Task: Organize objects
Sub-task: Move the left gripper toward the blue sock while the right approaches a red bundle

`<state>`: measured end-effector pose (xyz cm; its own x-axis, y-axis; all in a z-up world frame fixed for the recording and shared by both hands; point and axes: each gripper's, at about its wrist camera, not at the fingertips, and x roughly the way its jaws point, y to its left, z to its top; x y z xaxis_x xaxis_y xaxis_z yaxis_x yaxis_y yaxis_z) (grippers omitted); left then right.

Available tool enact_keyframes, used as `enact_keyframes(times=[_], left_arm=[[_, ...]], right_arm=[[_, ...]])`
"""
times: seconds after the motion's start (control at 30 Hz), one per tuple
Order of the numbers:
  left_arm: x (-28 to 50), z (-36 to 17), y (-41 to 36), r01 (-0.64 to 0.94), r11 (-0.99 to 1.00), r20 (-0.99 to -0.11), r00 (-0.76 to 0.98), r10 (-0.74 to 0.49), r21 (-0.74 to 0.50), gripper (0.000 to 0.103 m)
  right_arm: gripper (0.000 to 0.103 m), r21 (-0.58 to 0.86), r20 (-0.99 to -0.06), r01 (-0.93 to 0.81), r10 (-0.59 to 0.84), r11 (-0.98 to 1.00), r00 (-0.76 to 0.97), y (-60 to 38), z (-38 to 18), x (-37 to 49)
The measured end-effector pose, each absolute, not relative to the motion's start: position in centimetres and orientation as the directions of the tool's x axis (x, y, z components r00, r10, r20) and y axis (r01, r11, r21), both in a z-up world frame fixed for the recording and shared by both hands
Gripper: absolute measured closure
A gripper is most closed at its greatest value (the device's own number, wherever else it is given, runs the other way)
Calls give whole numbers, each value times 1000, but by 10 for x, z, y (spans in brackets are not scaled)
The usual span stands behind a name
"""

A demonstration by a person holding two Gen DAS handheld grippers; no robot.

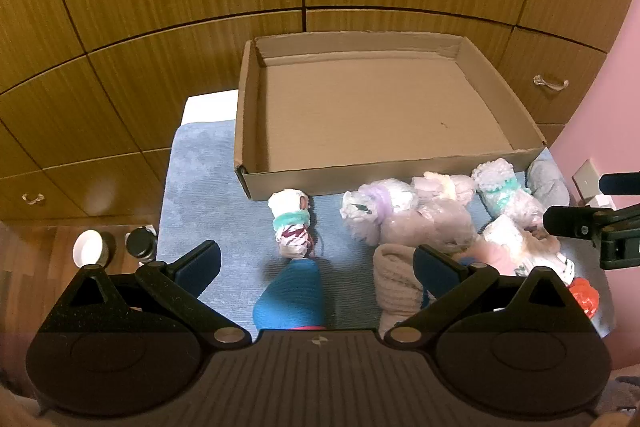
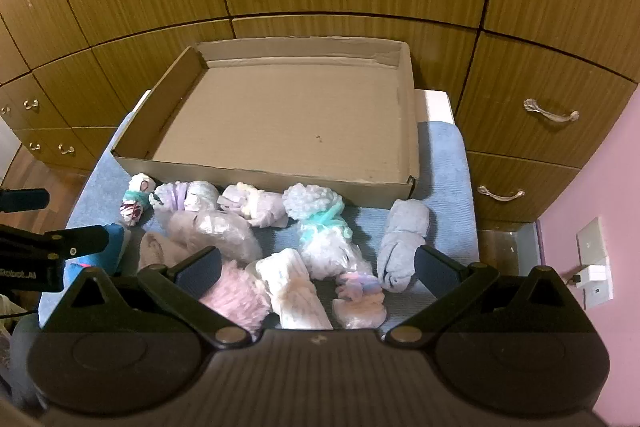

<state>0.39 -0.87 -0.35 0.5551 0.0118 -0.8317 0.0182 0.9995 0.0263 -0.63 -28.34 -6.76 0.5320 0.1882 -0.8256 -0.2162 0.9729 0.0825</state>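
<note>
An empty shallow cardboard box stands at the far side of a blue mat. In front of it lie several rolled sock bundles. Among them are a small white one with a teal band, a blue one, a beige one, a pink fuzzy one, a fluffy white one tied in teal and a pale blue one. My left gripper hangs open above the blue and beige rolls. My right gripper hangs open above the right part of the pile. Neither holds anything.
Wooden drawer fronts with clear handles rise behind the box. A pink wall with a socket and plug stands at the right. On the wooden floor at the left sit a white bowl and a dark jar.
</note>
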Motion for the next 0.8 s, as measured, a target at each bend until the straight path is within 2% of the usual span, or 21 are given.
enact_keyframes(times=[0.8], left_arm=[[-6,-12,4,21,998,-829,559,32,53,1]], right_arm=[[0,93,-818,-208,193,974,541,-287,-63,-14]])
